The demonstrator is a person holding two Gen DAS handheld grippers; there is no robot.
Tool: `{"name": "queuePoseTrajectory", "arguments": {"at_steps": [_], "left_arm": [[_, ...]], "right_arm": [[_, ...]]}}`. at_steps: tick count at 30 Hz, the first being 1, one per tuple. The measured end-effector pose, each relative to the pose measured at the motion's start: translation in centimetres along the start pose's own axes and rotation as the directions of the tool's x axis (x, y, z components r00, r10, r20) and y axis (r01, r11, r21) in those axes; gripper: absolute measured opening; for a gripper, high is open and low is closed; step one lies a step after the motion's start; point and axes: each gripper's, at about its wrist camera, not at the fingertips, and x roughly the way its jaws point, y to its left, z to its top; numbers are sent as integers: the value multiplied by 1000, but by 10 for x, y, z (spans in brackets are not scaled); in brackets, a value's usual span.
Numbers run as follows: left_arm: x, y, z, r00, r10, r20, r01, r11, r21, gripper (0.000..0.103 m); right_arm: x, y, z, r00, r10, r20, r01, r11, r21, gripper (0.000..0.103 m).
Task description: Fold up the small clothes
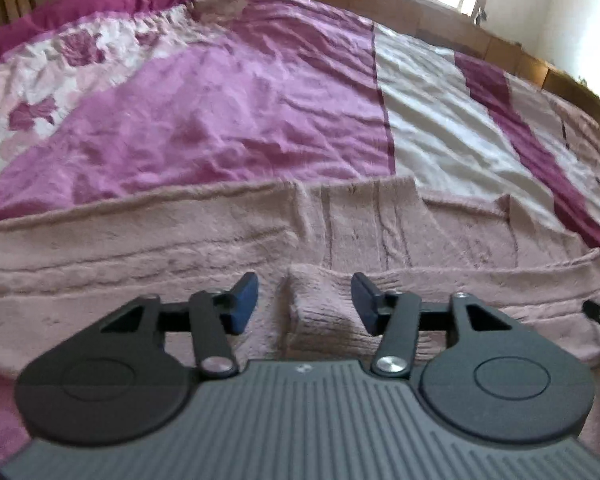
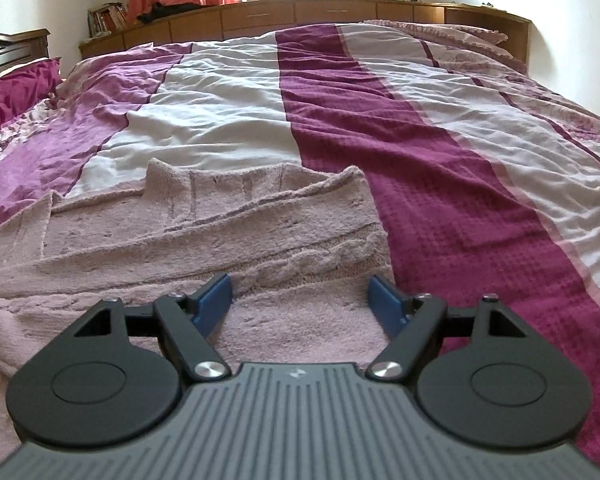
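a pale pink knitted sweater (image 1: 380,232) lies across the lower half of the frame on a striped bedspread (image 1: 240,112); the left gripper (image 1: 305,304) hangs spread over a raised fold (untouched), the right gripper (image 2: 302,304) spread wide above the knit.

A pale pink cable-knit sweater (image 1: 260,240) lies flat and partly folded, its sleeve laid across the body.

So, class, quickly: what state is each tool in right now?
Left tool: open, straddling a raised fold of the pink sweater, pads not pressing it.
Right tool: open wide over the sweater, holding nothing.
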Motion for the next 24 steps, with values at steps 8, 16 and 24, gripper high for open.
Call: {"name": "queuePoseTrajectory", "arguments": {"at_steps": [8, 16, 24], "left_arm": [[-18, -21, -10, 999, 40, 16, -42, 994, 102, 58], [12, -15, -24, 981, 194, -29, -188, 972, 141, 65], [-8, 0, -15, 985, 158, -66, -155, 987, 49, 63]], "right_arm": [[-45, -6, -6, 999, 43, 23, -44, 997, 59, 81], [-43, -10, -30, 1000, 2, -16, -2, 1000, 4, 86], [-46, -28, -32, 999, 50, -19, -47, 992, 121, 88]]}}
